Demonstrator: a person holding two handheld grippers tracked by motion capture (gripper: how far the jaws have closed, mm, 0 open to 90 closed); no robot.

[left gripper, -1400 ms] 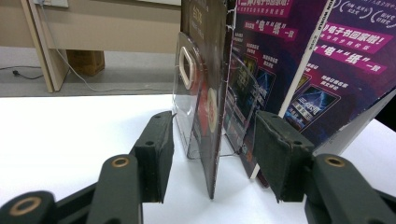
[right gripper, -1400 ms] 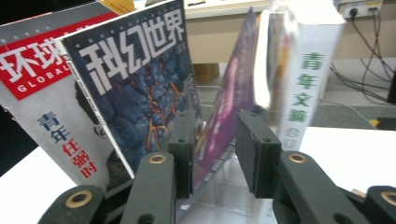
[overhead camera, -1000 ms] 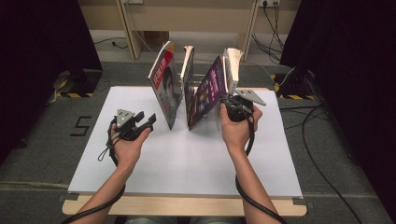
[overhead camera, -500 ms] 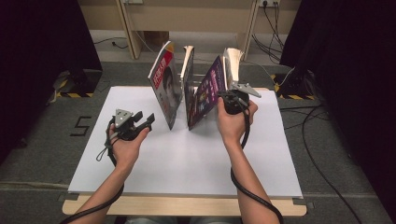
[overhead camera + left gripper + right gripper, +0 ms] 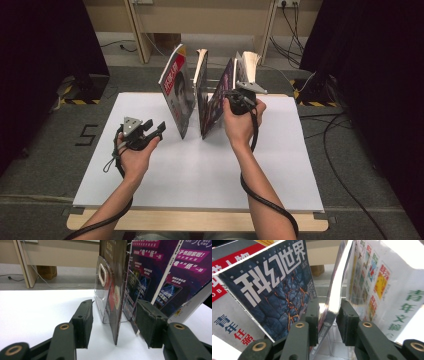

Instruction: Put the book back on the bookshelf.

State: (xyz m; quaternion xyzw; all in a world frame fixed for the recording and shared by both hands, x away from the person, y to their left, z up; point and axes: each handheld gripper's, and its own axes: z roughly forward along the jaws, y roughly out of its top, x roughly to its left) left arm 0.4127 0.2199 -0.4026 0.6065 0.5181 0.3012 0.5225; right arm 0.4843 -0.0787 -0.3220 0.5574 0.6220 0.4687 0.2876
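Several magazines stand upright in a clear rack (image 5: 100,290) at the back of the white table (image 5: 190,175): a red-covered one (image 5: 176,95), a thin middle one (image 5: 201,75), a purple one (image 5: 219,100) and a white one (image 5: 247,62). My right gripper (image 5: 237,91) reaches in among them. In the right gripper view its jaws (image 5: 328,307) straddle the glossy edge of a magazine (image 5: 334,297), between a blue-covered magazine (image 5: 279,285) and the white one (image 5: 382,282). They have just been opening, and the pads do not press. My left gripper (image 5: 159,129) stands open left of the rack, pointing at the red magazine's edge (image 5: 116,297).
Behind the table are wooden furniture legs (image 5: 137,30) and cables on the grey floor (image 5: 350,125). Dark curtains hang at both sides. A purple back cover (image 5: 160,272) leans to the right in the left gripper view.
My right hand has slid left and a little farther back along the magazines. The left hand and the magazines have stayed put.
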